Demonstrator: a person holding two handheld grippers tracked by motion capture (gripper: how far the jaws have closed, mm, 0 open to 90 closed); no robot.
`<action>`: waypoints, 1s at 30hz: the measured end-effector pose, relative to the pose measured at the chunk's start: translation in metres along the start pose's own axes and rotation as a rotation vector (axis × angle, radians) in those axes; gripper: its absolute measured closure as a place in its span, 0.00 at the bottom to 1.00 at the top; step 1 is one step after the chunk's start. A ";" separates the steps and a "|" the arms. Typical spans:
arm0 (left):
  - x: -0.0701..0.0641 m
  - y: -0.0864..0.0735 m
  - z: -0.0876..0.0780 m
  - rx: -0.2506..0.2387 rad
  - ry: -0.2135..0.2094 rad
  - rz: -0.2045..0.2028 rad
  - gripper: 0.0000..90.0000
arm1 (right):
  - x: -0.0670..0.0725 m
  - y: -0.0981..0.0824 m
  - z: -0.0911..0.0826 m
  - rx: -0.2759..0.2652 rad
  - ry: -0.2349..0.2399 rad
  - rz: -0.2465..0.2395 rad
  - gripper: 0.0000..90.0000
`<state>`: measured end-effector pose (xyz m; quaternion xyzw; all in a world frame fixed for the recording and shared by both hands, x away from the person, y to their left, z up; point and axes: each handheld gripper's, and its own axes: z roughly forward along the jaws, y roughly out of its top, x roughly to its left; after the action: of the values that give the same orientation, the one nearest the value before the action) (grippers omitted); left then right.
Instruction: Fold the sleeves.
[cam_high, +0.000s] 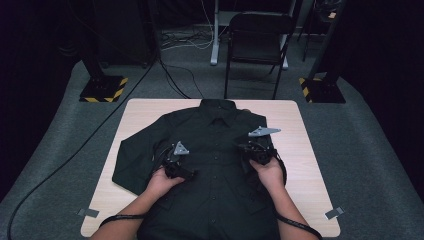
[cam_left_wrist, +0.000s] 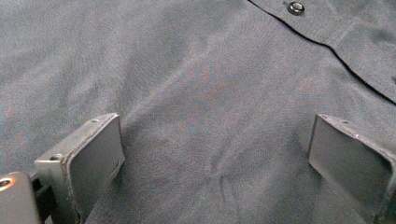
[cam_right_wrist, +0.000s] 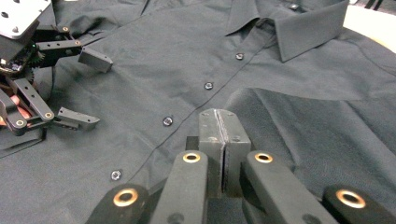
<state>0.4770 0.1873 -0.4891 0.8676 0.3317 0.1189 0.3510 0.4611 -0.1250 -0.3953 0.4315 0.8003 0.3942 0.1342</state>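
A dark button-up shirt (cam_high: 215, 145) lies face up on the light wooden table (cam_high: 145, 110), collar at the far edge. My left gripper (cam_high: 172, 156) rests on the shirt's left chest, its jaws wide apart over smooth cloth (cam_left_wrist: 201, 93) with nothing between them; in the right gripper view the left gripper (cam_right_wrist: 86, 91) stands beside the button line. My right gripper (cam_high: 257, 147) is over the shirt's right side. Its jaws are pressed together (cam_right_wrist: 218, 114), and a folded layer of shirt cloth (cam_right_wrist: 289, 116) starts right at their tips.
A black chair (cam_high: 257, 40) stands beyond the table's far edge. Two stand bases with yellow-black stripes (cam_high: 104, 89) (cam_high: 322, 90) flank the far corners. Grey tape marks (cam_high: 89, 212) (cam_high: 334, 213) sit on the near corners. A cable (cam_high: 75, 155) runs across the floor at left.
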 end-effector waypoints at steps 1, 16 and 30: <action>0.000 0.000 0.000 0.000 0.000 0.000 0.04 | 0.001 0.001 0.002 0.003 0.002 -0.005 0.99; 0.000 0.000 0.000 0.000 0.000 0.000 0.04 | 0.011 -0.004 0.035 0.067 -0.017 -0.036 0.99; 0.000 0.000 0.000 0.000 0.000 0.000 0.04 | 0.013 -0.020 0.061 0.112 -0.049 -0.031 0.99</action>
<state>0.4770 0.1873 -0.4891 0.8676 0.3317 0.1188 0.3509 0.4754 -0.0892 -0.4485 0.4354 0.8242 0.3359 0.1354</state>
